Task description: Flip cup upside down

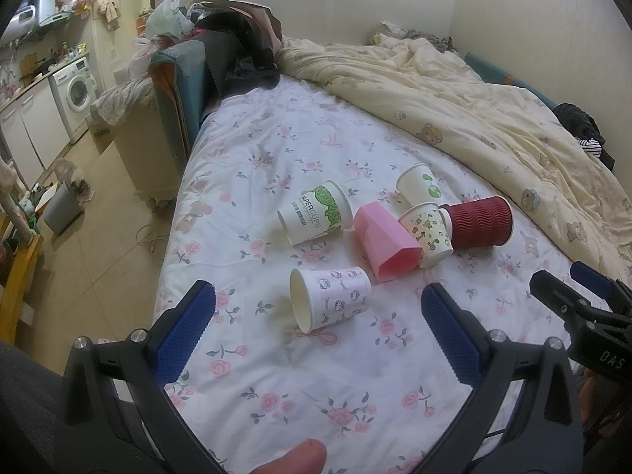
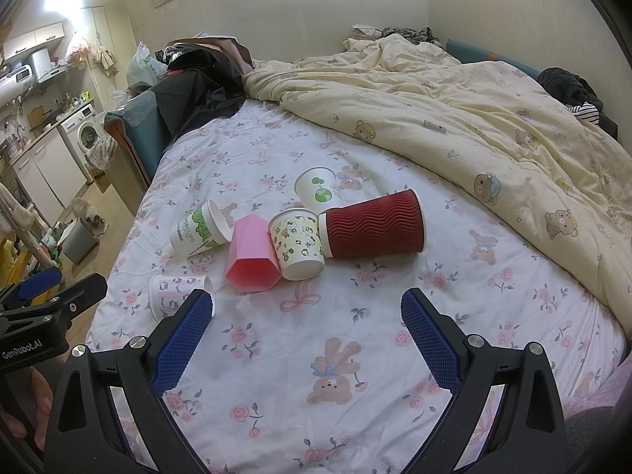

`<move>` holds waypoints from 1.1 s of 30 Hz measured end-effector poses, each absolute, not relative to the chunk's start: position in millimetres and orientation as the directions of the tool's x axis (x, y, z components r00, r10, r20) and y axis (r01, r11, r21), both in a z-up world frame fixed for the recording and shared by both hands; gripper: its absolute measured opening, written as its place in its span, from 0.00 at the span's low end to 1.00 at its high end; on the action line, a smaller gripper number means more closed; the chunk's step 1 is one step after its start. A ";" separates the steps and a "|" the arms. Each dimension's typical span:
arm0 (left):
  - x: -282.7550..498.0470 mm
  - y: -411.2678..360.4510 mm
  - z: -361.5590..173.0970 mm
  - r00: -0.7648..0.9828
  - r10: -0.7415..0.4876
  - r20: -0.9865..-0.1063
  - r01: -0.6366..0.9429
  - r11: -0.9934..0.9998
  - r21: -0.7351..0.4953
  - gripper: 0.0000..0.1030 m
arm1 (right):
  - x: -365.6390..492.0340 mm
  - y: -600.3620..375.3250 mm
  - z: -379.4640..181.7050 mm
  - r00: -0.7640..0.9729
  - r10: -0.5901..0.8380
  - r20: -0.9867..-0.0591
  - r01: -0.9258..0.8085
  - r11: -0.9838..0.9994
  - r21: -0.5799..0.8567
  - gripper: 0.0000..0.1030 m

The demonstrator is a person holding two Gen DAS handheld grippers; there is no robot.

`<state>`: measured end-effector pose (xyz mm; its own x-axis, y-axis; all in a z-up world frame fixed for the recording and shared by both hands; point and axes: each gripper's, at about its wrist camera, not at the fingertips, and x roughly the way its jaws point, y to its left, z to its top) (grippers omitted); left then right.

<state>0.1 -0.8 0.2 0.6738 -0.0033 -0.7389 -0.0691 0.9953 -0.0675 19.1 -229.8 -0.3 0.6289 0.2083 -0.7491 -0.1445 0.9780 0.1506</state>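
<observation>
Several cups lie on their sides on the floral bed sheet [image 1: 276,158]. A pink-and-white kitty cup [image 1: 330,298] lies nearest my left gripper [image 1: 318,296], its mouth to the left; it also shows in the right wrist view [image 2: 177,294]. Behind it lie a green-leaf paper cup [image 1: 314,213], a pink plastic cup [image 1: 385,243], a cartoon-print cup [image 1: 428,233], a dark red ribbed cup [image 1: 480,221] and a white cup with a green sprout [image 1: 418,185]. My left gripper is open and empty. My right gripper [image 2: 308,308] is open and empty, in front of the pink cup [image 2: 252,254] and red cup [image 2: 375,223].
A rumpled yellow bear-print quilt [image 1: 454,91] covers the bed's back and right. Dark clothes and bags [image 1: 237,47] pile up at the bed's head. The bed's left edge drops to the floor, with a grey bin [image 1: 63,207] and washing machine [image 1: 77,93].
</observation>
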 end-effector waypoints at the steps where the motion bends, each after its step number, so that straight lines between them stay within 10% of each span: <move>1: 0.0 -0.8 0.3 0.674 -0.003 -0.739 -0.069 0.995 -0.067 1.00 | 19.2 -229.7 -0.3 0.629 0.208 -0.749 -0.145 0.978 0.150 0.96; 33: -0.5 2.9 -2.7 0.672 -0.001 -0.740 -0.070 0.995 -0.066 1.00 | 18.8 -230.3 -0.5 0.628 0.209 -0.750 -0.145 0.978 0.151 0.96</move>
